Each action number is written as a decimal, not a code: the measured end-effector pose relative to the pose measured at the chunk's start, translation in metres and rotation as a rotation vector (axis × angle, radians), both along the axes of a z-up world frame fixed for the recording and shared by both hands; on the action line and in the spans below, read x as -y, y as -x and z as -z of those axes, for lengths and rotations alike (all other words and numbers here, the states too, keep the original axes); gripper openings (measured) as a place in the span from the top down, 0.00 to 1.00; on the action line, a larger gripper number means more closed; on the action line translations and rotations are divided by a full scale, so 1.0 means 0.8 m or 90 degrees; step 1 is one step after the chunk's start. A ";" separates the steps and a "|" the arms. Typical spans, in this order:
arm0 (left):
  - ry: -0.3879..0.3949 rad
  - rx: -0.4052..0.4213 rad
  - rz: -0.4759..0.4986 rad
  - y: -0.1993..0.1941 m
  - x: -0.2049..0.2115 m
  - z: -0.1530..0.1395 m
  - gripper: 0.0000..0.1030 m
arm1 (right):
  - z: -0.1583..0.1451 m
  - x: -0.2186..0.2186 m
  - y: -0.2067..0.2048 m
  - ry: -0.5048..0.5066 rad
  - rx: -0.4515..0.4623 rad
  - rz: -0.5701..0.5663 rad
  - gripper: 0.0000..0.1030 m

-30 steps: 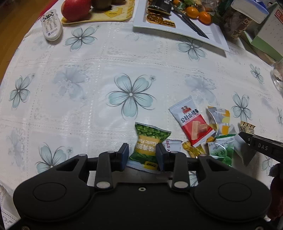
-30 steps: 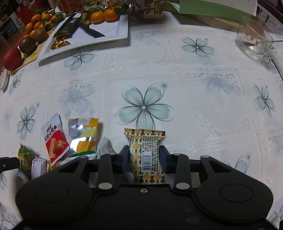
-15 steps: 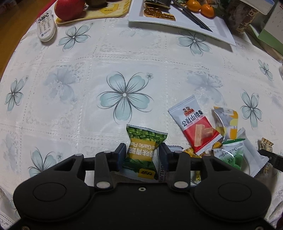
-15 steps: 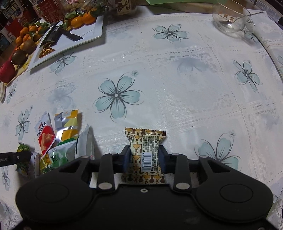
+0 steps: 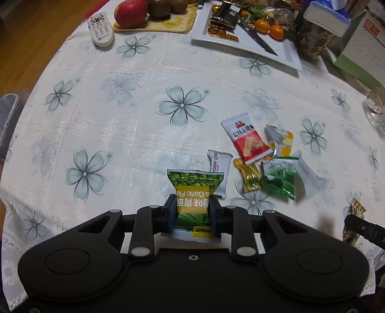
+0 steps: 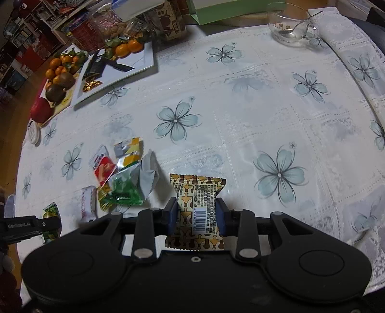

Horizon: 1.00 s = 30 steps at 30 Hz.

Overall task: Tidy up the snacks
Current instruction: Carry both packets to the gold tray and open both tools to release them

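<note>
My left gripper is shut on a green garlic-pea packet and holds it above the tablecloth. My right gripper is shut on a brown-and-gold patterned snack bar, also lifted. A loose pile of snacks lies on the cloth: a red-and-white packet, a silver-yellow packet, a white packet, a gold candy and a green candy bag. The same pile shows in the right wrist view. The left gripper appears at the left edge of the right wrist view.
A white tray with oranges, a knife and chocolates stands at the back. A yellow mat with an apple and kiwis and a remote control lie back left. A glass bowl with a spoon stands back right. Boxes line the far edge.
Both grippers have risen and pulled back with their packets, away from the pile. The green packet now hangs clear of the white packet it lay against.
</note>
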<state>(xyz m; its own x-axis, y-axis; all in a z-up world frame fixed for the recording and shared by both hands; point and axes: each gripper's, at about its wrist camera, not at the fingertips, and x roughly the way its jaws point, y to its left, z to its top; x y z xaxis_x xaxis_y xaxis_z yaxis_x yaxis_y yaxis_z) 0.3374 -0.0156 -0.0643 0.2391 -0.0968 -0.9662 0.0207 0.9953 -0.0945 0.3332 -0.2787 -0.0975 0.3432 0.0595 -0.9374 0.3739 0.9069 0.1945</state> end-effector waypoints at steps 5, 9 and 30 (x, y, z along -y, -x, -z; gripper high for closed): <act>0.012 0.034 0.019 0.073 0.002 -0.039 0.66 | -0.041 -0.026 0.072 -0.011 0.032 -0.014 0.66; 0.014 0.059 0.033 0.133 0.005 -0.057 0.66 | -0.064 -0.045 0.136 -0.011 0.057 -0.021 0.66; 0.028 0.088 0.015 0.334 -0.004 -0.045 0.66 | -0.078 -0.110 0.374 -0.027 0.118 -0.037 0.66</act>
